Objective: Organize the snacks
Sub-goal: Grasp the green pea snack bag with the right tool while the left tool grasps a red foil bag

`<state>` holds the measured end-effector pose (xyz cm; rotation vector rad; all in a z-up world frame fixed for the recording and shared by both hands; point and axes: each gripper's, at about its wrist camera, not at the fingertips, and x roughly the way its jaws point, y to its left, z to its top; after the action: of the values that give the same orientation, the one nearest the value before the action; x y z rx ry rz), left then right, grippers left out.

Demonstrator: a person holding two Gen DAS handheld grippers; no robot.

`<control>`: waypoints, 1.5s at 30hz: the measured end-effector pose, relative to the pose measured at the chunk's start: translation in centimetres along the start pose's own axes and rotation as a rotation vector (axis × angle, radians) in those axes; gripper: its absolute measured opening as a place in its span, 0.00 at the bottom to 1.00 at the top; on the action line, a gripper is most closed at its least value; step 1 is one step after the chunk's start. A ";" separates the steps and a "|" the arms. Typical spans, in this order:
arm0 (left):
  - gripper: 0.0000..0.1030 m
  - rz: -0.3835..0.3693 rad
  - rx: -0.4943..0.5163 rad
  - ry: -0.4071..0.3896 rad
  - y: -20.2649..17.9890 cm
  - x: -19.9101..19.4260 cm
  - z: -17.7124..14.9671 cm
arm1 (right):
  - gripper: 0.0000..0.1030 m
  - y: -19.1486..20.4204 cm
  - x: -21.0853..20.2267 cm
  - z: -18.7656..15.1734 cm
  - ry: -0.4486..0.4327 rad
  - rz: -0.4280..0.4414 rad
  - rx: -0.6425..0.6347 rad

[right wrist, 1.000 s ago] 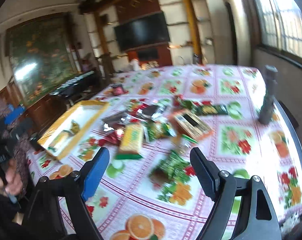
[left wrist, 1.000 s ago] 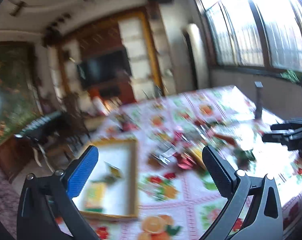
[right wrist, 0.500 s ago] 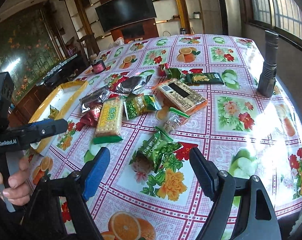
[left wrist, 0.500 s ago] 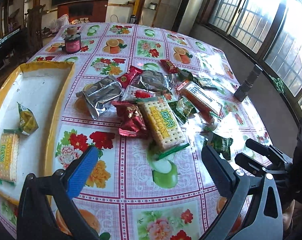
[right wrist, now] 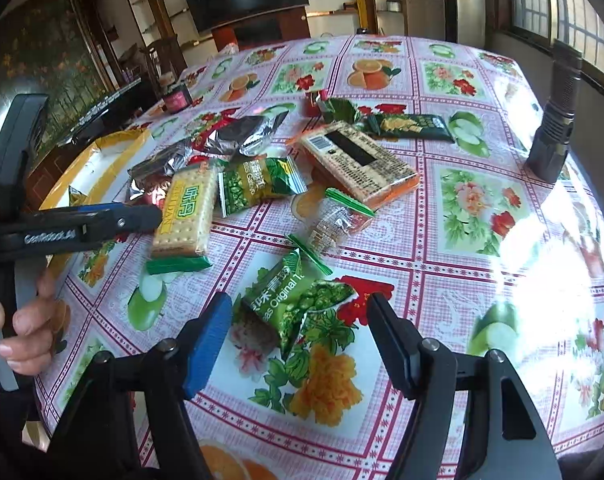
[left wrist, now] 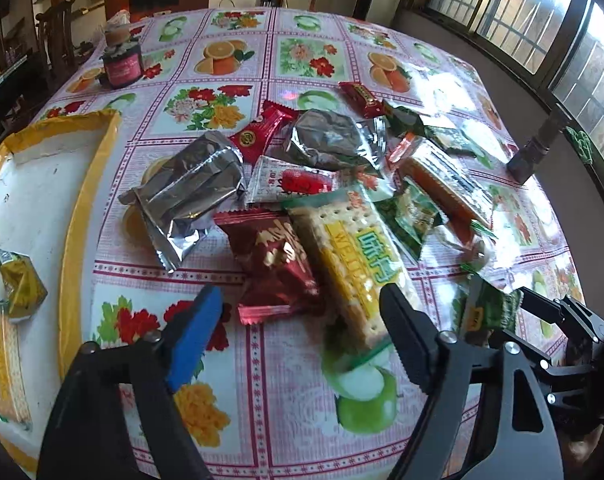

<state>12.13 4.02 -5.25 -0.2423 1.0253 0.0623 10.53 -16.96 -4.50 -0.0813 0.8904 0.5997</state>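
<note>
Left gripper [left wrist: 302, 322] unclenched, just narrowing, red snack packet [left wrist: 279, 268] ahead between jaws. Right gripper [right wrist: 299, 328] unclenched, also narrowing, green pea packet [right wrist: 293, 300] between jaws, ungripped.

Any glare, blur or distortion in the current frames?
Right wrist: window glare washes out the tablecloth at right; fisheye bends the table edge. Left wrist: sharp, windows blown out, corners vignetted.
</note>
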 end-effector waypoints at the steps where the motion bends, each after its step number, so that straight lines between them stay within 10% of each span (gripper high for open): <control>1: 0.76 -0.002 -0.004 0.006 0.2 0.2 0.1 | 0.68 0.1 0.2 0.1 0.005 0.006 -0.007; 9: 0.76 -0.052 -0.027 0.022 1.3 1.3 1.1 | 0.52 0.6 1.9 1.0 0.058 0.027 -0.062; 19: 0.36 -0.110 -0.044 0.027 2.5 1.7 1.8 | 0.48 0.1 1.8 1.0 0.056 0.065 -0.037; 45: 0.32 -0.137 -0.022 -0.036 1.7 -1.3 0.6 | 0.35 -0.3 -0.4 0.8 -0.006 0.110 0.021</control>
<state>11.71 5.87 -4.17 -0.3294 0.9708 -0.0462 11.03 -17.18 -3.74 -0.0117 0.8989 0.6923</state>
